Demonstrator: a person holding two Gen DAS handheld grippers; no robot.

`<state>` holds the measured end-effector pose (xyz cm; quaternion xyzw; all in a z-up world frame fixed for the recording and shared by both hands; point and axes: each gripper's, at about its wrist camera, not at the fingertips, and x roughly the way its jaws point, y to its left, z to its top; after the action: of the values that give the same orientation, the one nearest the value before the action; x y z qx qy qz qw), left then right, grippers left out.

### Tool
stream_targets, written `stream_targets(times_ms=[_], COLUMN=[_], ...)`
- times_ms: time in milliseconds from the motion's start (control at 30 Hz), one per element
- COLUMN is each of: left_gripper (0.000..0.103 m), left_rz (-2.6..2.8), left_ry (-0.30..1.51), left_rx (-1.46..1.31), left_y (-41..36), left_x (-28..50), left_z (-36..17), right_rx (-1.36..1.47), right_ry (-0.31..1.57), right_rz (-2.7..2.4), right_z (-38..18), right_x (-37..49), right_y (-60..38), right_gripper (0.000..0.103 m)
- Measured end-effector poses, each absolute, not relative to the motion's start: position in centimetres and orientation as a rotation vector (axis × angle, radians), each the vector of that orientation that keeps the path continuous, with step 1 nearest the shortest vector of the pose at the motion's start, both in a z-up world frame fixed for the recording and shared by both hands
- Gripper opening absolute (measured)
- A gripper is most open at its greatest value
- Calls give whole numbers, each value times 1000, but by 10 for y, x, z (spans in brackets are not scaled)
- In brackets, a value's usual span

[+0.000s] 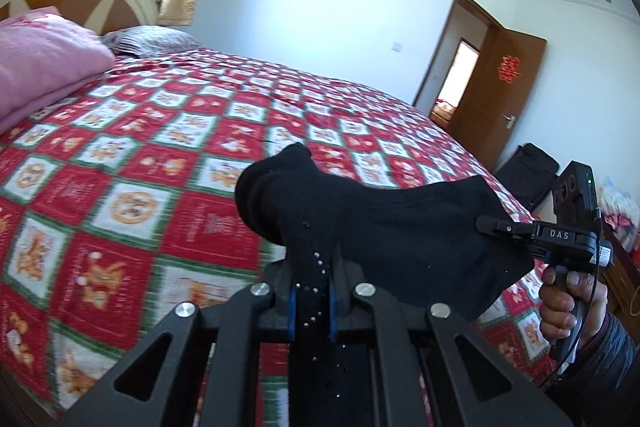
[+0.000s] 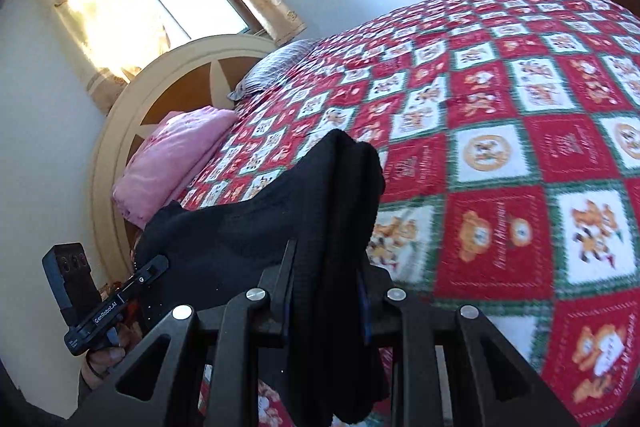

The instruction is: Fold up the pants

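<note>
Black pants (image 1: pixel 400 227) hang bunched in the air above the bed, stretched between my two grippers. My left gripper (image 1: pixel 314 267) is shut on one end, with the dark cloth pinched between its blue pads and draped over the fingertips. In the same view my right gripper (image 1: pixel 486 223) bites the other end from the right, held by a hand (image 1: pixel 568 303). The right wrist view shows the pants (image 2: pixel 240 227) clamped in my right gripper (image 2: pixel 330 267), a thick fold hanging down through the jaws. My left gripper (image 2: pixel 158 265) grips the far left end.
Under the pants lies a red, green and white checked bedspread (image 1: pixel 160 147) (image 2: pixel 520 107). A folded pink blanket (image 1: pixel 40 67) (image 2: pixel 176 155) and a grey pillow (image 1: pixel 152 41) sit by the headboard (image 2: pixel 120 155). A black bag (image 1: pixel 528 171) stands near the open brown door (image 1: pixel 500 87).
</note>
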<state>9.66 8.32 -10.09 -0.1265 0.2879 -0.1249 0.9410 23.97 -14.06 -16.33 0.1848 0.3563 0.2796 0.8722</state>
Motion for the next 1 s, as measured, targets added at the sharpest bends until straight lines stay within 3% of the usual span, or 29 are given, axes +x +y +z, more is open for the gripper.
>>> stream_targets(times_ms=[533,1000], left_gripper=[12,12], left_rz=[-90,-26], left_ry=[559,628], left_rx=[-301,-311], left_y=[149,170], left_x=[95,105], left_z=[-100,-129], right_rx=[333,289], right_ry=[806,858], right_rz=[677,684], right_z=[-168,-183], right_x=[291,313], right_y=[-42,-13], right_gripper=[25,25])
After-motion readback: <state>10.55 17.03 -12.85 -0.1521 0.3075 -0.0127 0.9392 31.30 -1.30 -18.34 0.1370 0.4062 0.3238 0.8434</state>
